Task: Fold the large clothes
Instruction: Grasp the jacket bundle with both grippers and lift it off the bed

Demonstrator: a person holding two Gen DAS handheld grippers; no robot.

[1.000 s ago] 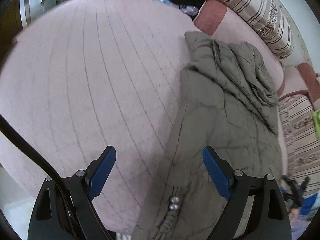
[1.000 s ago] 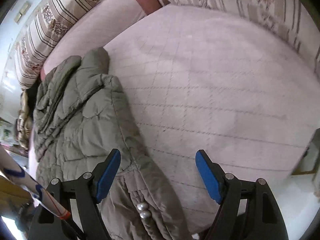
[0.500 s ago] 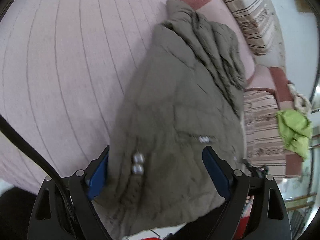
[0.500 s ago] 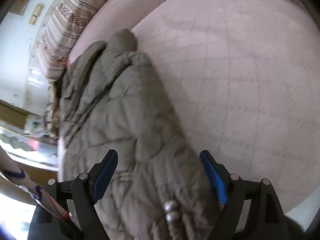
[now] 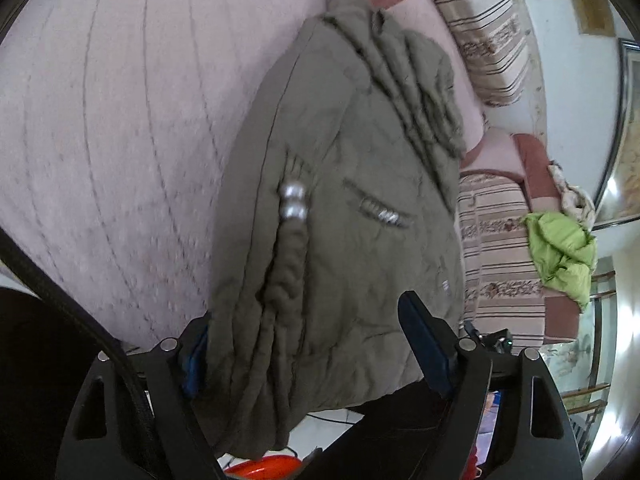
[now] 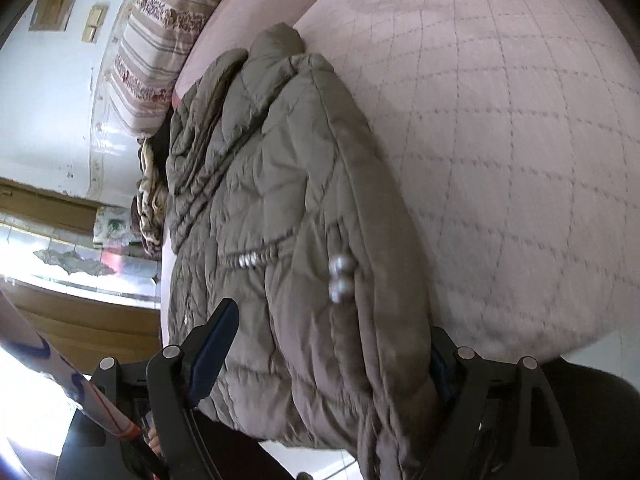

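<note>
Jacket (image 5: 340, 208) looks puffy, soft and bulky; our left gripper (image 5: 316, 356) and right gripper (image 6: 324, 364) straddle its hem wide open, unclamped; we'd pinch there.

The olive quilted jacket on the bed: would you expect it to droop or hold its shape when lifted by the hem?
The jacket probably droops: its hem already hangs off the bed edge. Its puffy quilting suggests lightness and bulk between the jaws.

Jacket (image 5: 352, 240) hem beyond bottom edge
</note>
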